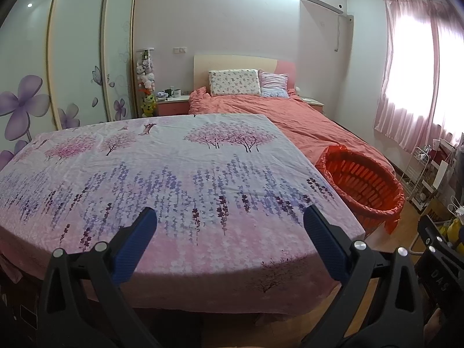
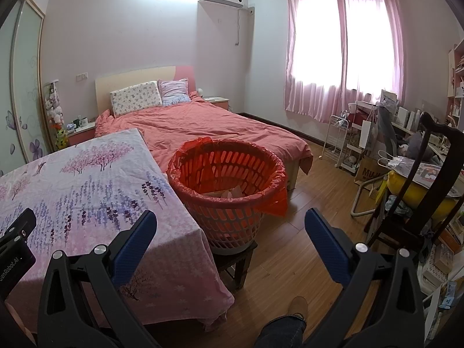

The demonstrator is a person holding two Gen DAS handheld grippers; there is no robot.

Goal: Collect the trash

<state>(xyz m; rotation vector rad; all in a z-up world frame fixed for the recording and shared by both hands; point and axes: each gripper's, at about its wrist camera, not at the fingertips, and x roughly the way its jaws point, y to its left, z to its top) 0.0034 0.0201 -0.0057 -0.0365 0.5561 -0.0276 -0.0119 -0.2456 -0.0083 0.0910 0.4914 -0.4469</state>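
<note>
A red slatted basket (image 2: 229, 191) lined with a red plastic bag stands on a small dark stool (image 2: 236, 256) at the table's right side; pale scraps of trash (image 2: 229, 193) lie in its bottom. The same basket (image 1: 362, 185) shows at the right of the left wrist view. My left gripper (image 1: 230, 223) is open over the near edge of the floral tablecloth (image 1: 162, 174), nothing between its blue pads. My right gripper (image 2: 230, 226) is open too, held in front of the basket, empty. No loose trash shows on the cloth.
A bed with a salmon cover (image 2: 208, 130) lies behind the table. A wardrobe with flower doors (image 1: 72, 66) is at the left. A dark wooden chair (image 2: 420, 191), a wire rack (image 2: 336, 142) and a cluttered desk fill the right. A person's leg and shoe (image 2: 290, 316) stand on the wooden floor.
</note>
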